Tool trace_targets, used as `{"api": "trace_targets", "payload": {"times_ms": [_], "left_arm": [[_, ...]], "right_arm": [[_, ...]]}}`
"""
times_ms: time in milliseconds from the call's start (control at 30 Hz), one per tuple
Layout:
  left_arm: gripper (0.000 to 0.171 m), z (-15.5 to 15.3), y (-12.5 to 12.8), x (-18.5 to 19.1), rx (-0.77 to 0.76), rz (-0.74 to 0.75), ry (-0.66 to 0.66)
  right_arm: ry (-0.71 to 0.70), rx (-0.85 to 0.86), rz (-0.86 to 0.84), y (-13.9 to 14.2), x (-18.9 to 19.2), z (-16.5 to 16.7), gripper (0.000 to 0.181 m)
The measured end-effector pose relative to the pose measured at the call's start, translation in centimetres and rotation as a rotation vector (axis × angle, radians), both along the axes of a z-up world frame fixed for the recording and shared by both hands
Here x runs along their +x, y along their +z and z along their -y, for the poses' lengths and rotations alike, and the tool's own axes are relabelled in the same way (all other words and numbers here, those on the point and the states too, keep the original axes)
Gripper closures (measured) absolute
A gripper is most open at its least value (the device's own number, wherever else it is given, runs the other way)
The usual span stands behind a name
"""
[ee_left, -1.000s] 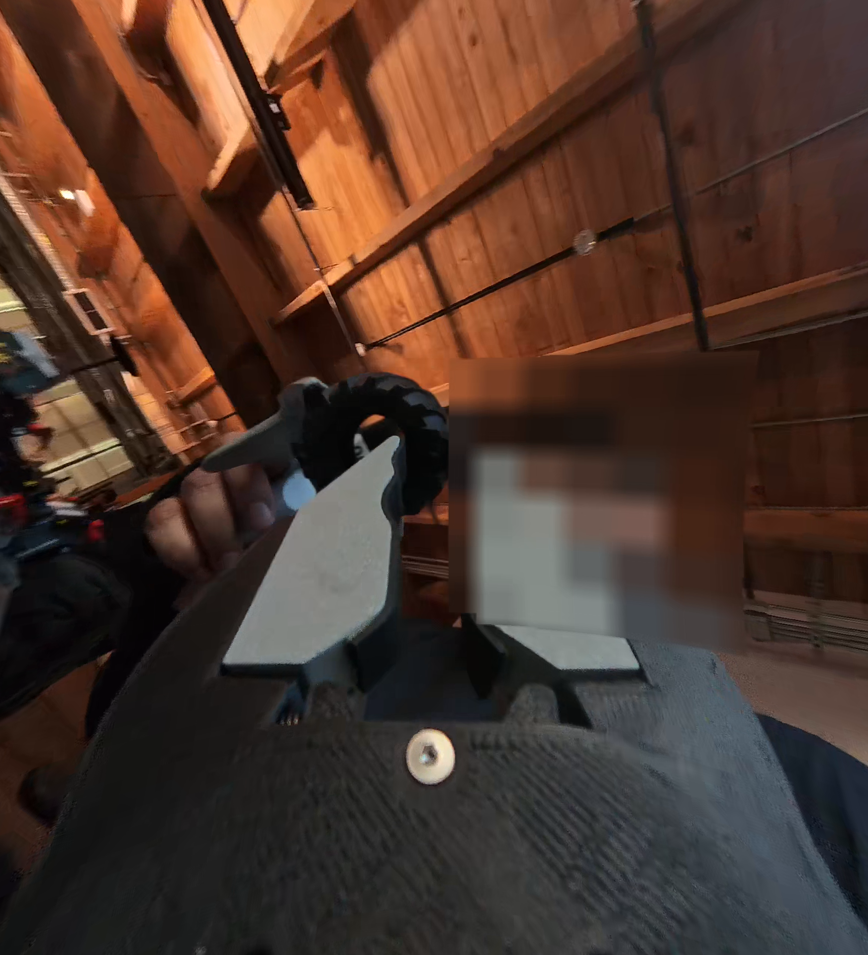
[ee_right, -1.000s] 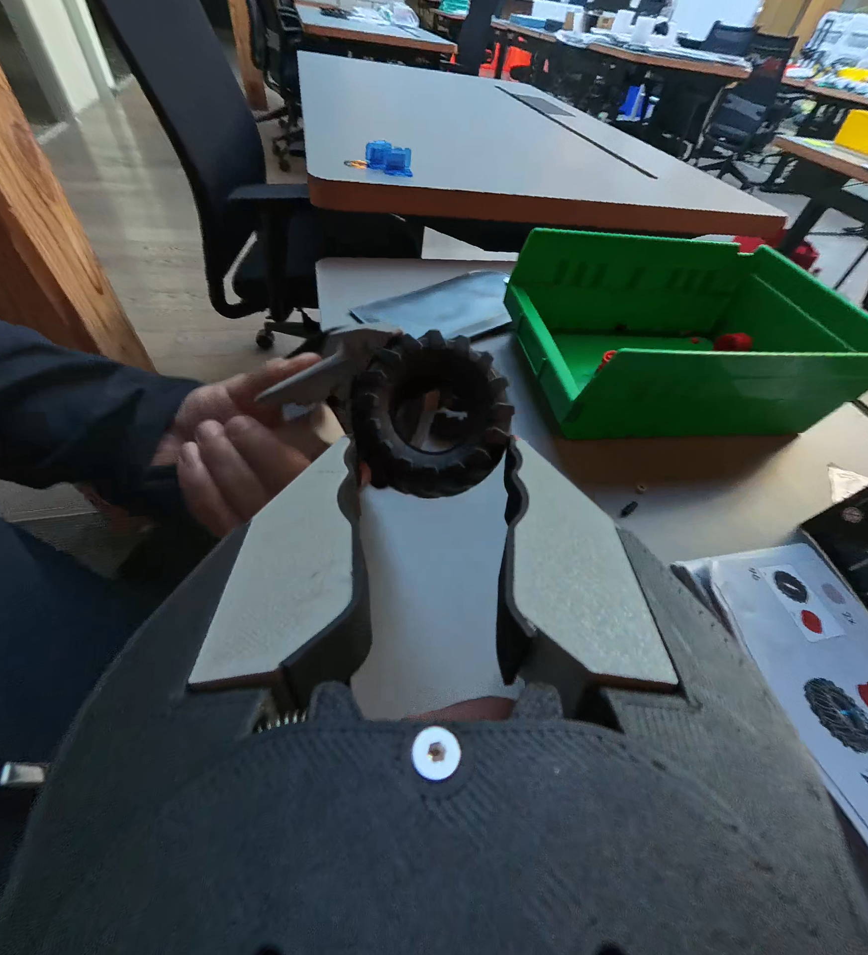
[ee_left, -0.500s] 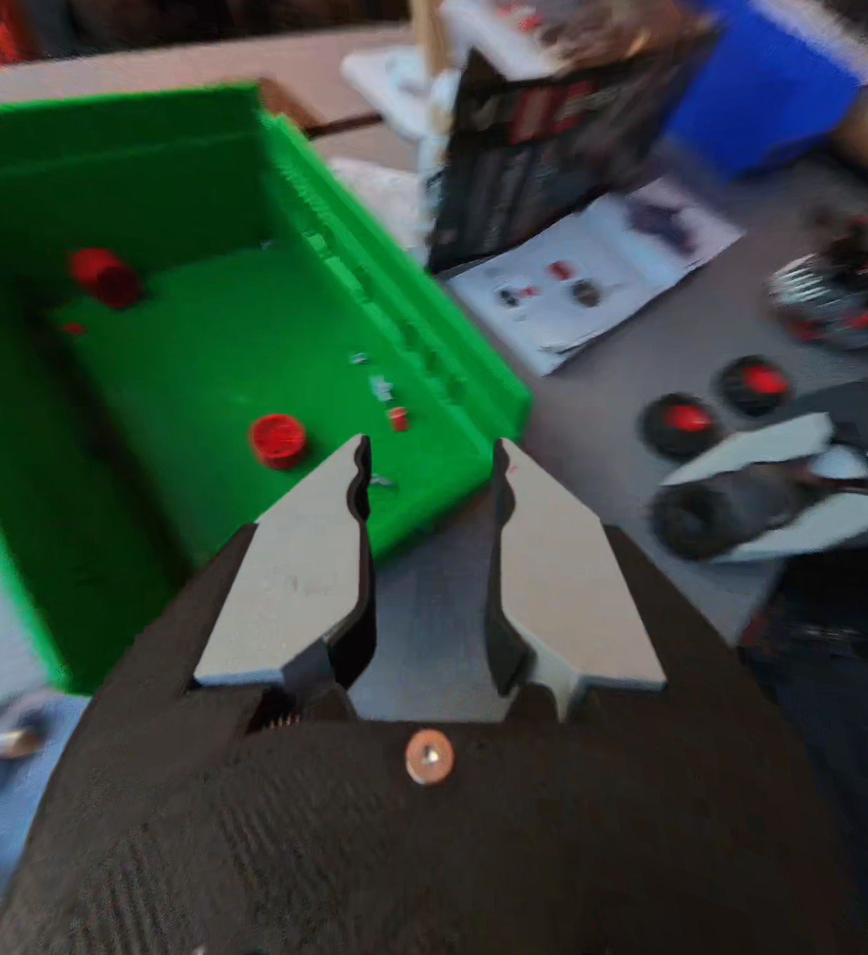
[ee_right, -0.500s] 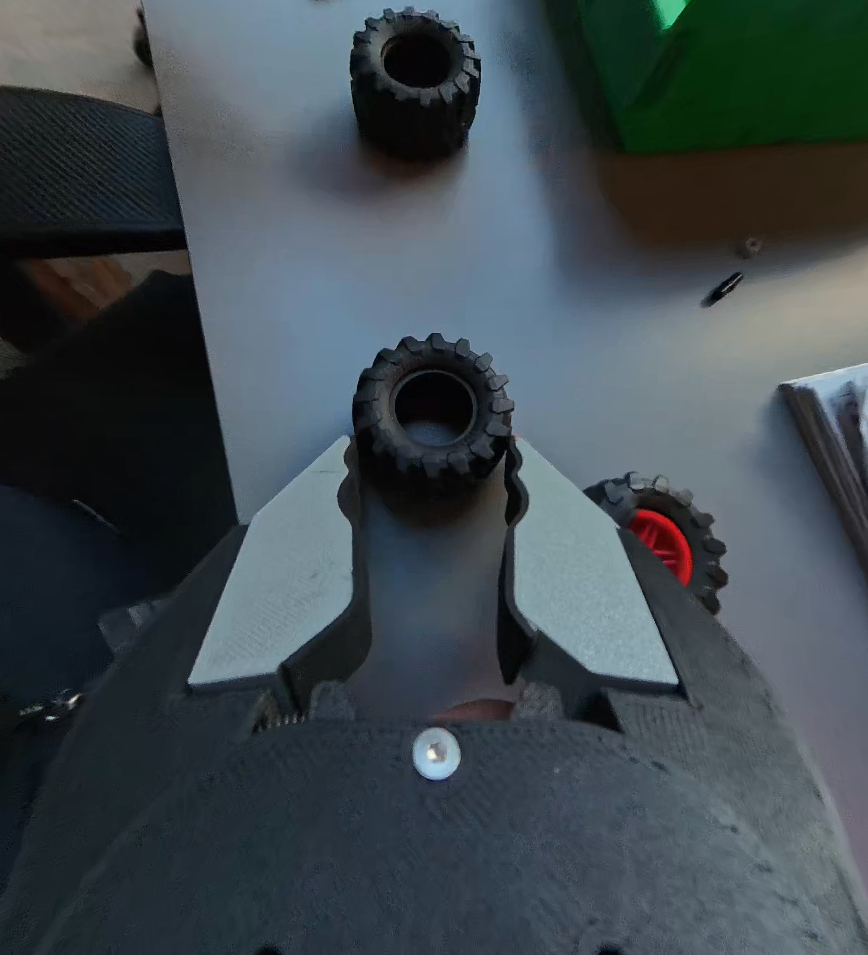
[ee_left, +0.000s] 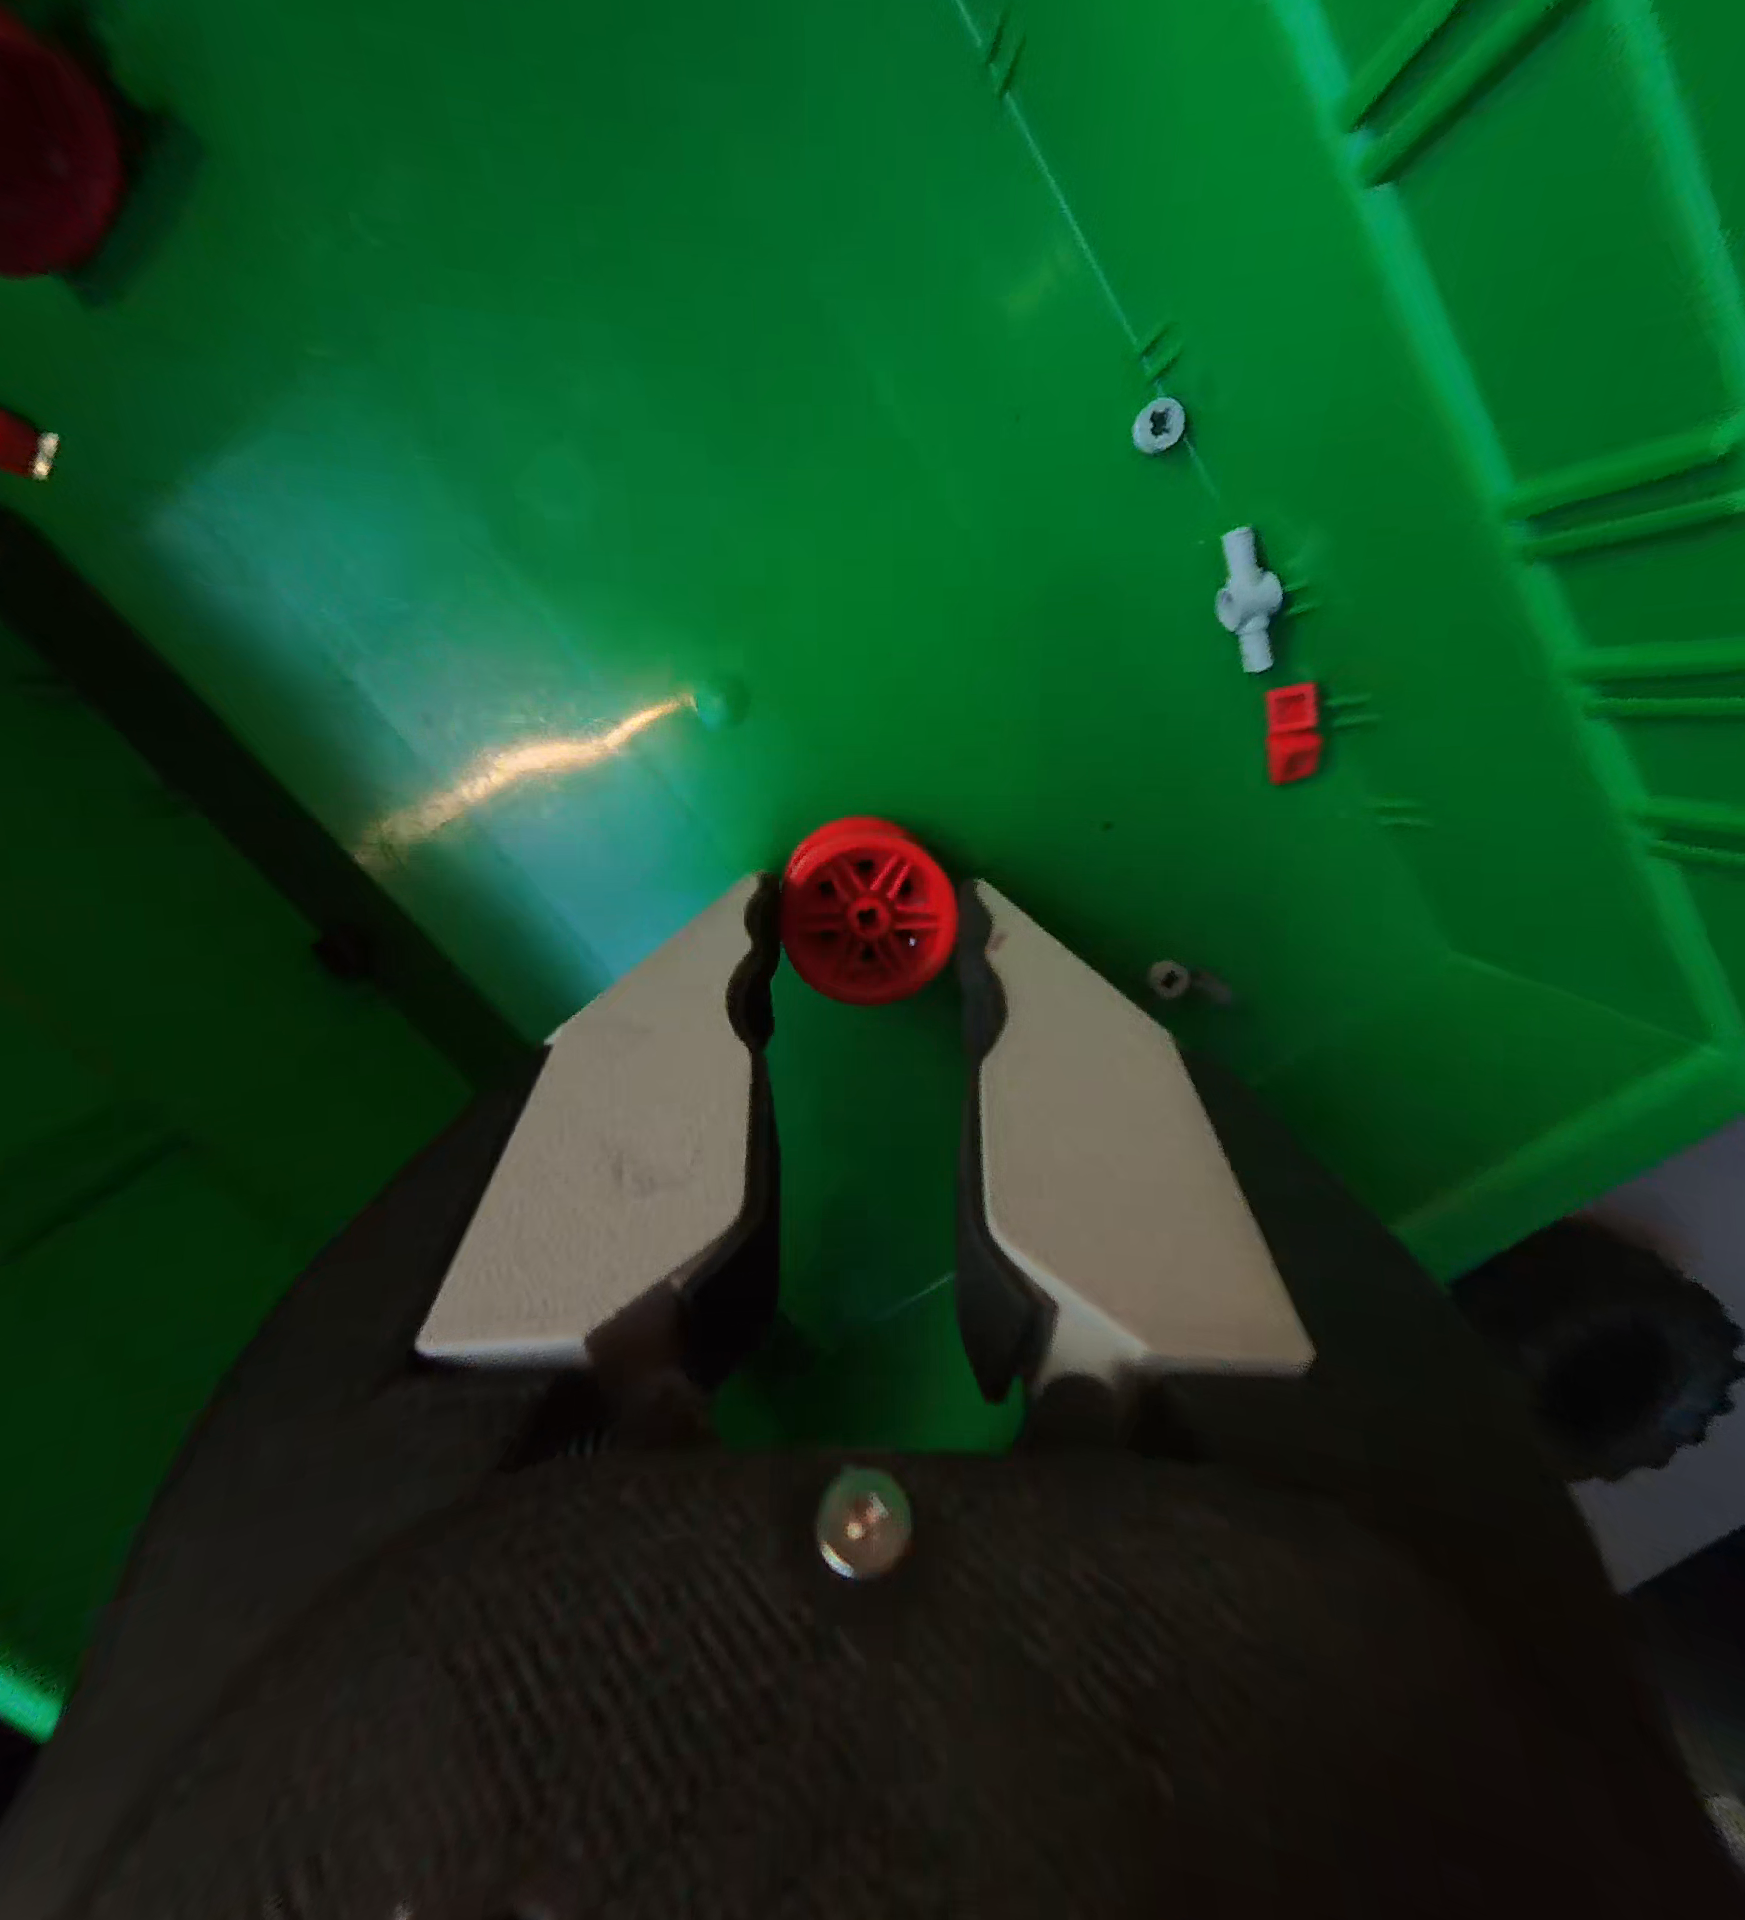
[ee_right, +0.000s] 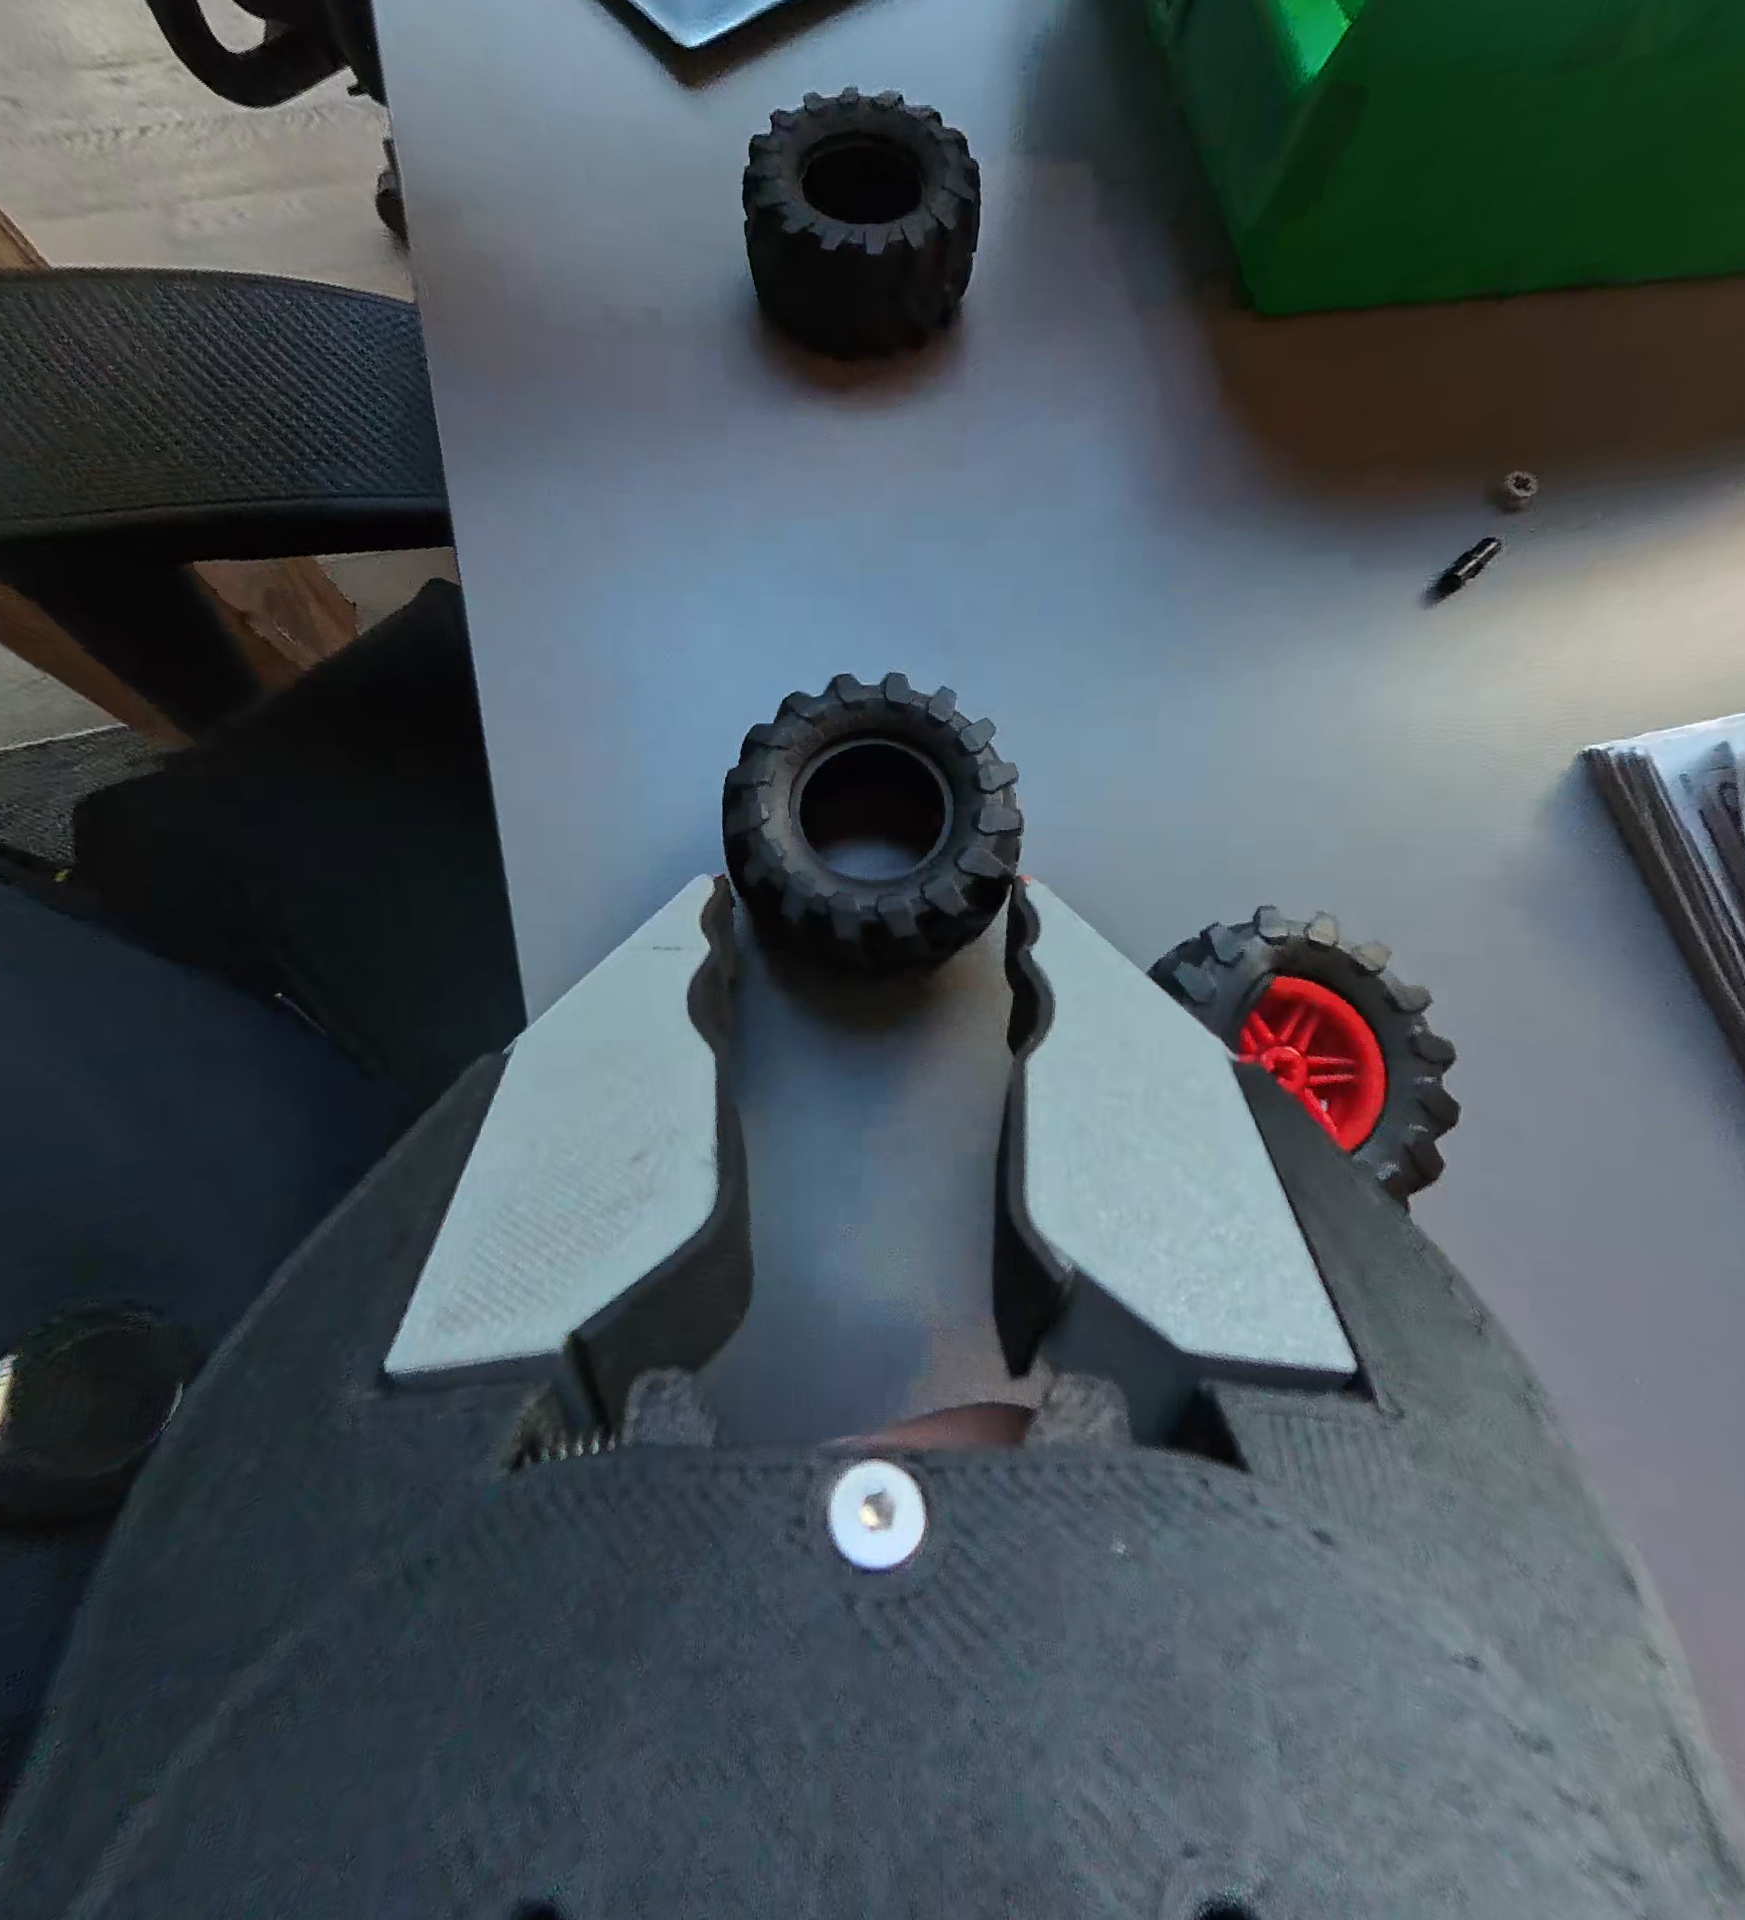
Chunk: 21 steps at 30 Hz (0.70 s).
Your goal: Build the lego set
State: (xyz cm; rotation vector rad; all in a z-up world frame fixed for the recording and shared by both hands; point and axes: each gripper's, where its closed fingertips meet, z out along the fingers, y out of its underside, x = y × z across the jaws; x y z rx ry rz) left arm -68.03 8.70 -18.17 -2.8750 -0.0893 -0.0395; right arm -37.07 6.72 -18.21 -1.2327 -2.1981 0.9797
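In the left wrist view my left gripper is down inside the green bin. Its fingertips are closed on a small red wheel hub that sits on the bin floor. In the right wrist view my right gripper is shut on a black knobbly tyre, with its empty hole facing the camera, low over the grey table. A second empty black tyre stands farther ahead. A finished wheel, tyre with red hub, lies just right of the right finger.
The bin also holds a larger red hub, small red pieces, a grey connector and a grey bush. The bin's corner, two tiny loose parts and an instruction booklet are on the table. A chair is to the left. My hands' fingertips stand some 30 centimetres from each other.
My left gripper swung down from pointing at the wooden ceiling into the green bin and closed around the red hub. My right gripper carried the tyre down over the table and now holds still.
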Motion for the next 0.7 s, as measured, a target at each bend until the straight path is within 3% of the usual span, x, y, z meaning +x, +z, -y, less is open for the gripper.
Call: {"api": "trace_targets", "payload": {"times_ms": [133,233,333,400,467,533,633,700], "left_arm": [[0.141,0.0,2.2,0.9,0.049,-0.027,-0.031],[0.141,0.7,6.2,3.8,0.126,-0.113,-0.112],[0.141,1.6,10.5,12.1,0.246,-0.135,-0.309],[0.141,2.3,11.7,19.8,0.329,-0.067,-0.455],[0.141,3.4,10.4,26.7,0.335,0.008,-0.594],[0.141,3.5,7.9,30.2,0.303,0.013,-0.655],[0.141,2.9,4.9,32.1,0.258,0.041,-0.678],[0.141,2.6,3.8,32.2,0.226,0.029,-0.686]], "right_arm": [[-0.006,-0.016,-0.021,0.7,0.6,-0.2,0.134],[-0.014,-0.027,-0.032,1.2,1.3,-0.6,0.133],[-0.023,-0.06,-0.054,2.1,2.0,-1.0,0.133],[-0.02,-0.079,-0.07,2.6,2.6,-1.2,0.134],[-0.015,-0.091,-0.083,3.2,3.0,-1.3,0.134],[-0.014,-0.113,-0.094,3.8,3.3,-1.6,0.143],[0.013,-0.179,-0.107,4.8,3.8,-1.6,0.181],[0.016,-0.226,-0.104,5.4,4.0,-1.6,0.181]]}}
